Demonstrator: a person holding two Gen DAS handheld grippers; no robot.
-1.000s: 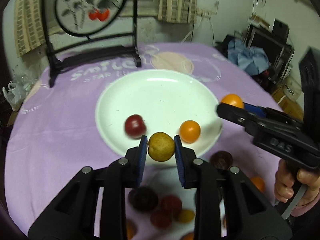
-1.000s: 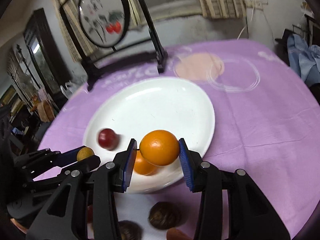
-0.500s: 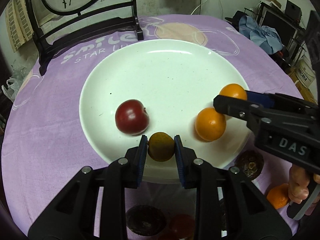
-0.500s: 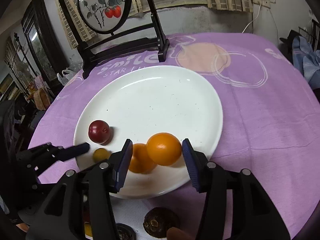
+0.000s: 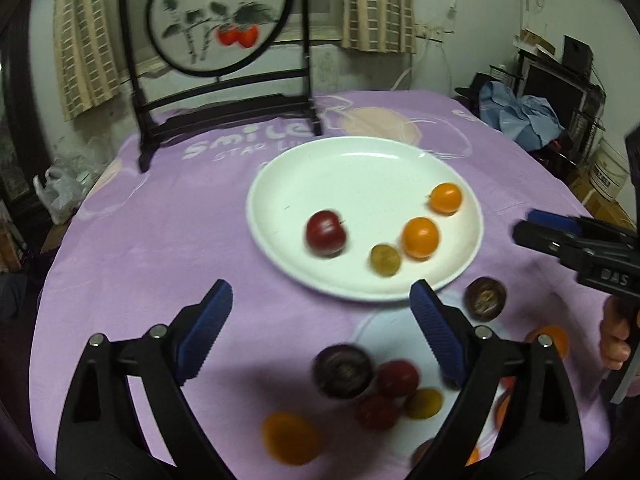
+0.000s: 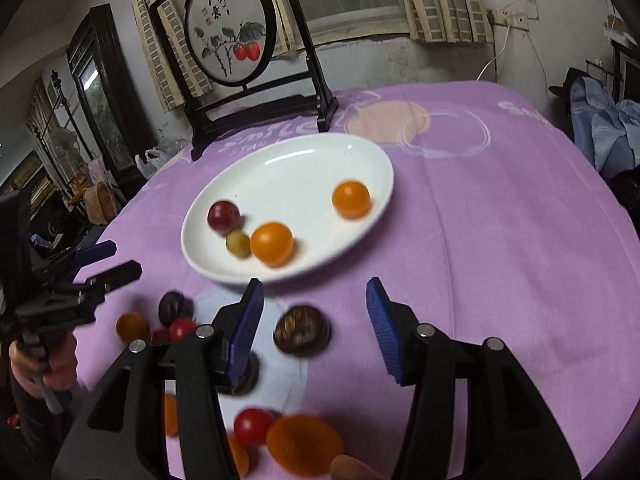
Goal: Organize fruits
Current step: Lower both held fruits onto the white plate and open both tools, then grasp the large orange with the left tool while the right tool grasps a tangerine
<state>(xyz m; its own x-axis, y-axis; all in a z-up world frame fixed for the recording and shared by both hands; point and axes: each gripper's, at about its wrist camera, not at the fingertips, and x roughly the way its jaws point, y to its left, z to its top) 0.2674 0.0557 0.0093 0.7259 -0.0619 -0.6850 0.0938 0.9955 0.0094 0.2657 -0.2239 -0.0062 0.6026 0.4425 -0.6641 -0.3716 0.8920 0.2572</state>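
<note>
A white plate [image 5: 360,160] [image 6: 304,168] on the purple cloth holds a red plum [image 5: 325,233] [image 6: 223,215], a small yellow-green fruit [image 5: 384,259] [image 6: 238,243] and two oranges [image 5: 420,237] [image 5: 445,198] [image 6: 272,243] [image 6: 351,199]. My left gripper [image 5: 320,328] is open and empty, short of the plate's near rim. My right gripper [image 6: 314,322] is open and empty above a dark mangosteen [image 6: 302,330]. Several loose fruits [image 5: 384,380] [image 6: 288,440] lie on the cloth near both grippers.
A black stand with a round painted screen [image 5: 218,16] [image 6: 230,36] rises behind the plate. Another mangosteen [image 5: 485,298] lies right of the plate's near rim. Blue cloth and shelving [image 5: 524,116] stand beyond the table's right edge.
Both grippers opened, leaving the yellow-green fruit and the orange on the plate, and pulled back and up toward the near side of the table.
</note>
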